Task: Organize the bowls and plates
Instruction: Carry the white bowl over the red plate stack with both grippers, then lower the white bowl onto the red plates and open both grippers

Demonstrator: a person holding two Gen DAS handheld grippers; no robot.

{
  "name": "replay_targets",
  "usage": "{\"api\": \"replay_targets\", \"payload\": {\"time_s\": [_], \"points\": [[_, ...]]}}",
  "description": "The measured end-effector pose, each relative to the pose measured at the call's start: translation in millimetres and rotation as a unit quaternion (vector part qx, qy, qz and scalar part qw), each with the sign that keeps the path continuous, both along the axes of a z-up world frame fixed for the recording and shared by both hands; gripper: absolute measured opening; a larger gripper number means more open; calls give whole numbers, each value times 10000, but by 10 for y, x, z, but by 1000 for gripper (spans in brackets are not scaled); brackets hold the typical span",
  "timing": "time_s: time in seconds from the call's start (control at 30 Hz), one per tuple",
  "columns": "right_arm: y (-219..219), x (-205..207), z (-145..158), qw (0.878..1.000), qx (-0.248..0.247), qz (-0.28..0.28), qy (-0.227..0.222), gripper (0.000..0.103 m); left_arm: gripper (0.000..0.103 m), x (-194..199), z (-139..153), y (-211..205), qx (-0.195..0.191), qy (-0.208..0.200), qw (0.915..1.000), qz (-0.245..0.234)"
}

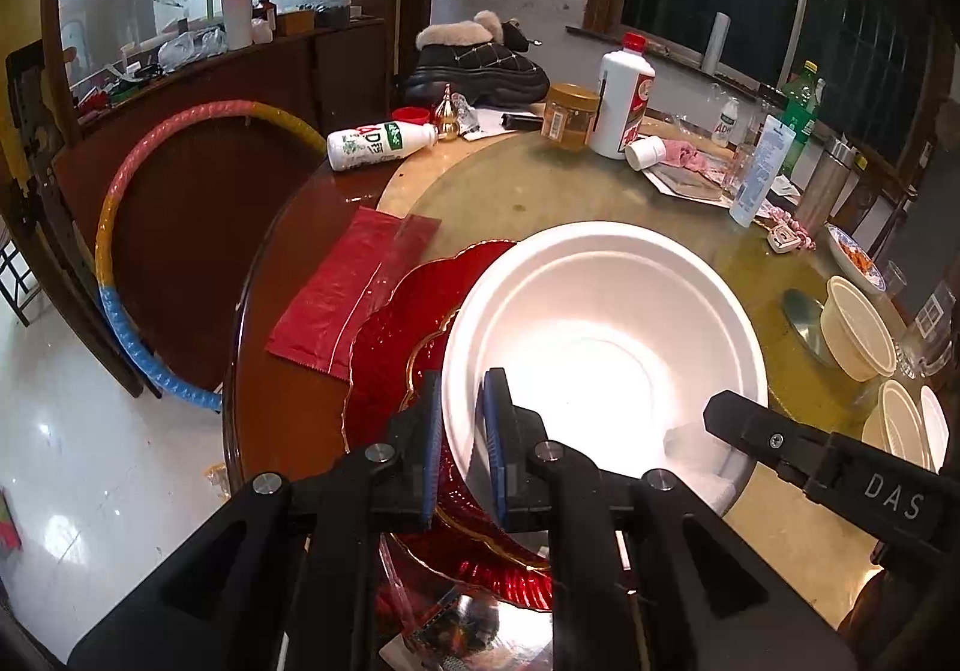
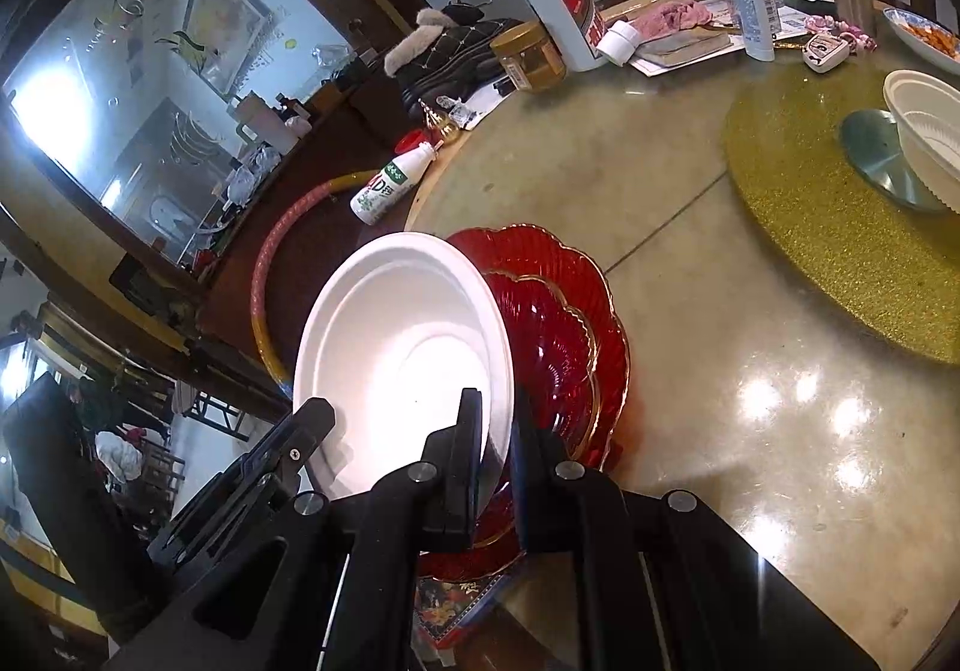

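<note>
Left wrist view: both tongs pinch the rim of a glossy white bowl, tilted over red scalloped plates.

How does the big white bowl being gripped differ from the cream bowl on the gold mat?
The white bowl is wider, shallower, tilted above the red plates, with both grippers' fingers on its rim. The cream bowl is smaller, deeper, and stands free on the gold mat. Both look disposable.
</note>
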State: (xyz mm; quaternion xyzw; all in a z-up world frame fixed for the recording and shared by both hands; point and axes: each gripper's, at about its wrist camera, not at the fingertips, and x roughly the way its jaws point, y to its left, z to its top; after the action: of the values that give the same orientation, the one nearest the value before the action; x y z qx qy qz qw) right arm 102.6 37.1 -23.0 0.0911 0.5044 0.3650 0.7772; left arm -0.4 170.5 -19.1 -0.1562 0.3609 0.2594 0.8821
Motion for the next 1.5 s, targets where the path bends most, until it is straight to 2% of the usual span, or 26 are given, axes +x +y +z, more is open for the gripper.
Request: {"api": "replay_targets", "payload": {"time_s": [0.63, 0.87, 0.93, 1.0, 1.17, 1.23, 1.3, 1.33, 1.37, 1.4, 1.47, 1.5], "points": [[111, 37, -93, 9999, -146, 41, 20, 11, 12, 35, -99, 81, -90, 151, 9998, 62], [126, 55, -143, 9996, -278, 68, 24, 14, 12, 61, -160, 131, -294, 232, 9992, 102], [114, 62, -147, 9996, -297, 18, -8, 19, 12, 53, -149, 137, -284, 216, 9993, 141], [96, 75, -161, 9996, -293, -14, 12, 32, 14, 52, -146, 140, -286, 215, 9992, 161], [58, 69, -148, 9996, -270, -45, -43, 34, 22, 14, -119, 180, -361, 91, 9989, 295], [25, 69, -129, 9996, -259, -113, -92, 39, 31, -19, -88, 204, -438, -34, 9984, 362], [-21, 81, -108, 9995, -192, -210, -125, 47, 65, -75, -46, 227, -513, -240, 9974, 455], [-42, 85, -91, 9996, -111, -236, -135, 48, 71, -98, -28, 233, -524, -341, 9968, 505], [-63, 88, -74, 9996, -37, -260, -133, 55, 79, -134, 0, 238, -534, -484, 9958, 570], [-86, 89, -55, 9994, -5, -324, -156, 71, 82, -153, 18, 242, -545, -560, 9951, 610], [-125, 84, -17, 9984, -20, -507, -255, 94, 82, -169, 51, 249, -580, -660, 9939, 663], [-152, 87, 0, 9979, 13, -580, -291, 97, 82, -169, 62, 248, -592, -696, 9936, 671]]}}
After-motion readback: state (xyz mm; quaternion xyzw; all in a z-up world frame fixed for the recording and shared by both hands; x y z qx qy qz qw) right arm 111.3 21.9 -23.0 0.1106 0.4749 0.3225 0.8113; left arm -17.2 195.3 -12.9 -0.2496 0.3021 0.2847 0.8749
